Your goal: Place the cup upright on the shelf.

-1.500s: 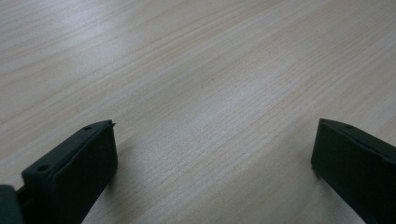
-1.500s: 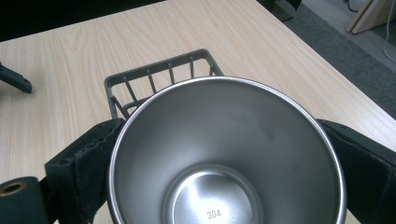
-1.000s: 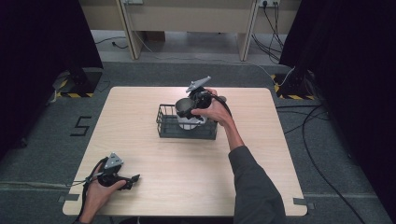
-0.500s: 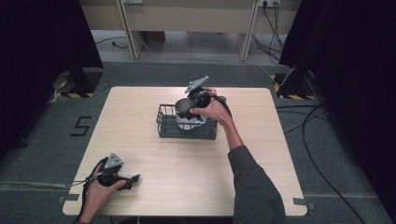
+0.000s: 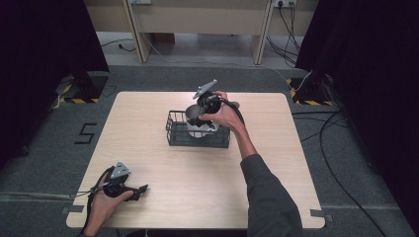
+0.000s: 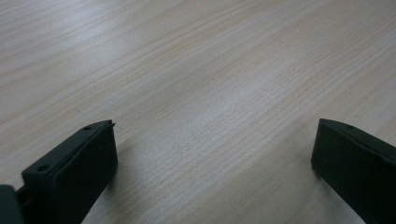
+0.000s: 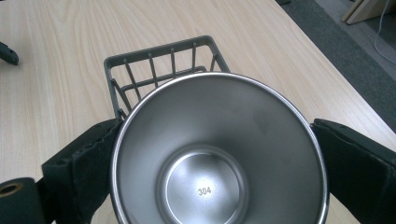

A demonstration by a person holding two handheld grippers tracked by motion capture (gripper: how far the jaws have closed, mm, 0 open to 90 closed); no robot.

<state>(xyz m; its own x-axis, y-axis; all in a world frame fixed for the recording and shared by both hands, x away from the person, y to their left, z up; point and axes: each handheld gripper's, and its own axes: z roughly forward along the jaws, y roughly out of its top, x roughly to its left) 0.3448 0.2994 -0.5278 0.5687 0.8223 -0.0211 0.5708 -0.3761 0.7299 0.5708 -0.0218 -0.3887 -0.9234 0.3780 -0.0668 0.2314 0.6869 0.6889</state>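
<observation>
My right gripper is shut on a stainless steel cup, held a little above a dark wire basket at the table's middle. In the right gripper view the cup faces me mouth-on, stamped 304 on its bottom, with a black pad pressed on each side of its rim. The basket's end shows just beyond it. Something white sits in the basket under the cup. My left gripper rests on the table near the front left corner, and its jaws stand wide open over bare wood.
The light wooden table has free room on the right and in front of the basket. Cables lie on the grey carpet to the right, and desk legs stand beyond the far edge.
The right gripper has risen slightly with the steel cup over the basket. The left gripper has stayed where it was.
</observation>
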